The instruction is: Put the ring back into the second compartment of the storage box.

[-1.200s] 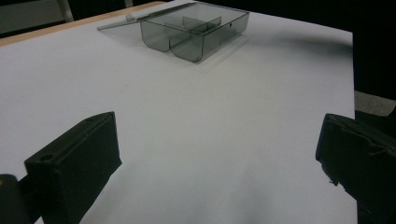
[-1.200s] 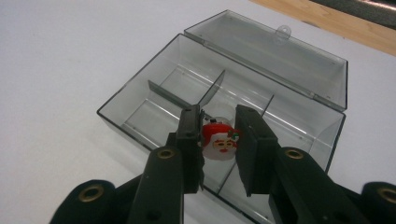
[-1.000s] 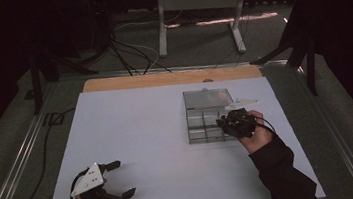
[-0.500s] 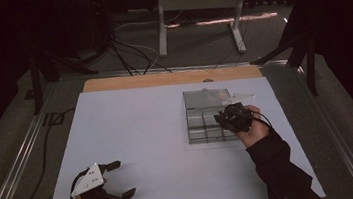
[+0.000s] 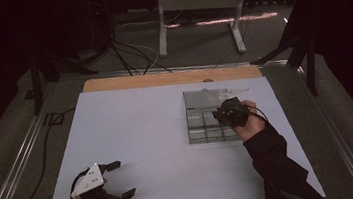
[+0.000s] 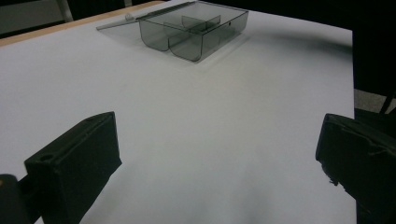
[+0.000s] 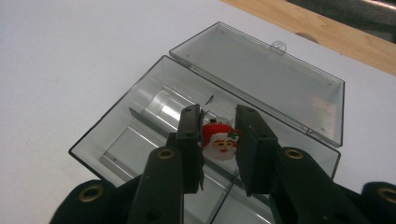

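The right gripper [image 7: 219,144] pinches a small Santa figure [image 7: 219,141] directly above the open clear box [image 7: 116,140], while the left gripper [image 5: 118,179] rests wide open and empty well away from that box.

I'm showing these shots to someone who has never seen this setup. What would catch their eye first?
Most striking is the small red-and-white Santa face between the jaws of the right hand-held gripper, over the open clear compartment box. The box's lid lies folded back on the white table. Down at the table's near left edge, the left hand-held gripper rests with its jaws wide apart and empty.
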The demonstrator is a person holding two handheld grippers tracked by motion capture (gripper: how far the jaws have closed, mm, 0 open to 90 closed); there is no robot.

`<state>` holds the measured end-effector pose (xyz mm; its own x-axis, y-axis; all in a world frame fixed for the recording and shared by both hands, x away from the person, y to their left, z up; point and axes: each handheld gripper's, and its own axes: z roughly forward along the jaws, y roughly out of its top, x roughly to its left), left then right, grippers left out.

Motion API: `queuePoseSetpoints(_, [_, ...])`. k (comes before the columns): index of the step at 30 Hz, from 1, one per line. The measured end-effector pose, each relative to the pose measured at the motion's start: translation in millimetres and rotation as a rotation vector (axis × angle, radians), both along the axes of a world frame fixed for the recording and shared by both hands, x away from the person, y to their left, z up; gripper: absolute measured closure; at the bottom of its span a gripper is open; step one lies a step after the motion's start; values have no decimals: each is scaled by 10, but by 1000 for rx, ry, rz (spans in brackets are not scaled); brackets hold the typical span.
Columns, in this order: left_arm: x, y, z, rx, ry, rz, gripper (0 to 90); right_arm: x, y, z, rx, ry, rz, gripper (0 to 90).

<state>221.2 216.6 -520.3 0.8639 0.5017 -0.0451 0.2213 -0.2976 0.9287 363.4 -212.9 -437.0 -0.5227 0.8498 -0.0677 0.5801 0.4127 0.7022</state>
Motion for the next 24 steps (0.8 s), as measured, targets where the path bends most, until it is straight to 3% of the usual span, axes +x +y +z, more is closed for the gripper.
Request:
queuePoseSetpoints(11, [-2, -2, 0, 3, -2, 0, 2, 145, 10, -82, -11, 36, 28, 718])
queuePoseSetpoints(24, [-3, -5, -2, 5, -1, -3, 2, 282, 23, -188, -8, 74, 21, 717])
